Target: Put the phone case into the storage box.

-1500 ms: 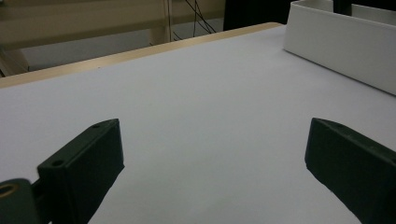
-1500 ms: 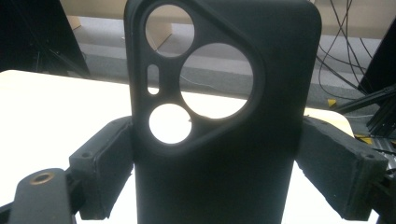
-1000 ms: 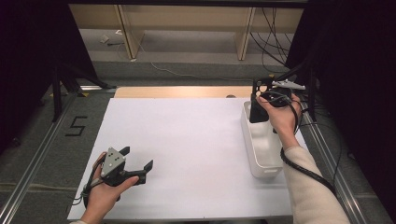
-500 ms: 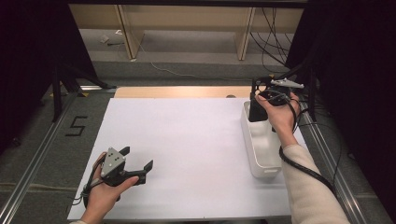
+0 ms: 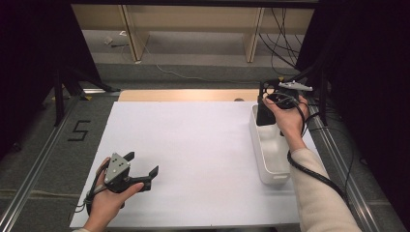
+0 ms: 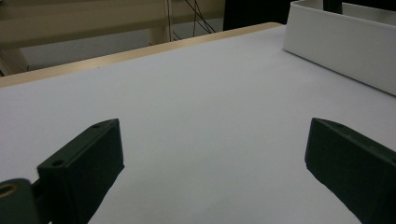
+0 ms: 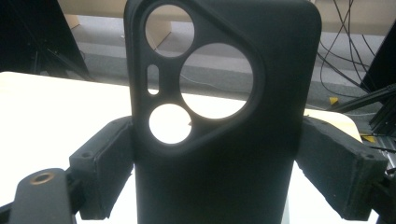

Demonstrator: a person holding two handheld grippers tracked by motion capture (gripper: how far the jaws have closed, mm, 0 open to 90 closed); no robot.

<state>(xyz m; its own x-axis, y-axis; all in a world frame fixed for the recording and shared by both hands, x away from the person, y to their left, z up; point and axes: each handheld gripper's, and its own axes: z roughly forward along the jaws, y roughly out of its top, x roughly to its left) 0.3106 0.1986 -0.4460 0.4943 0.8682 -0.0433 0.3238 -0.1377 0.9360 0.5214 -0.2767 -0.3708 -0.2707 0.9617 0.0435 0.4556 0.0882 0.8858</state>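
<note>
Phone case (image 5: 264,115) over bin's (image 5: 270,159) far end, table's (image 5: 193,140) right.

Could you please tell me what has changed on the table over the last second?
Nothing visibly changed. The right tongs remain clamped on the black phone case with round camera cut-outs above the white rectangular plastic bin; the left tongs stay open and idle over the white table sheet.

The phone case (image 7: 224,121) runs off the right gripper view's bottom edge.
</note>
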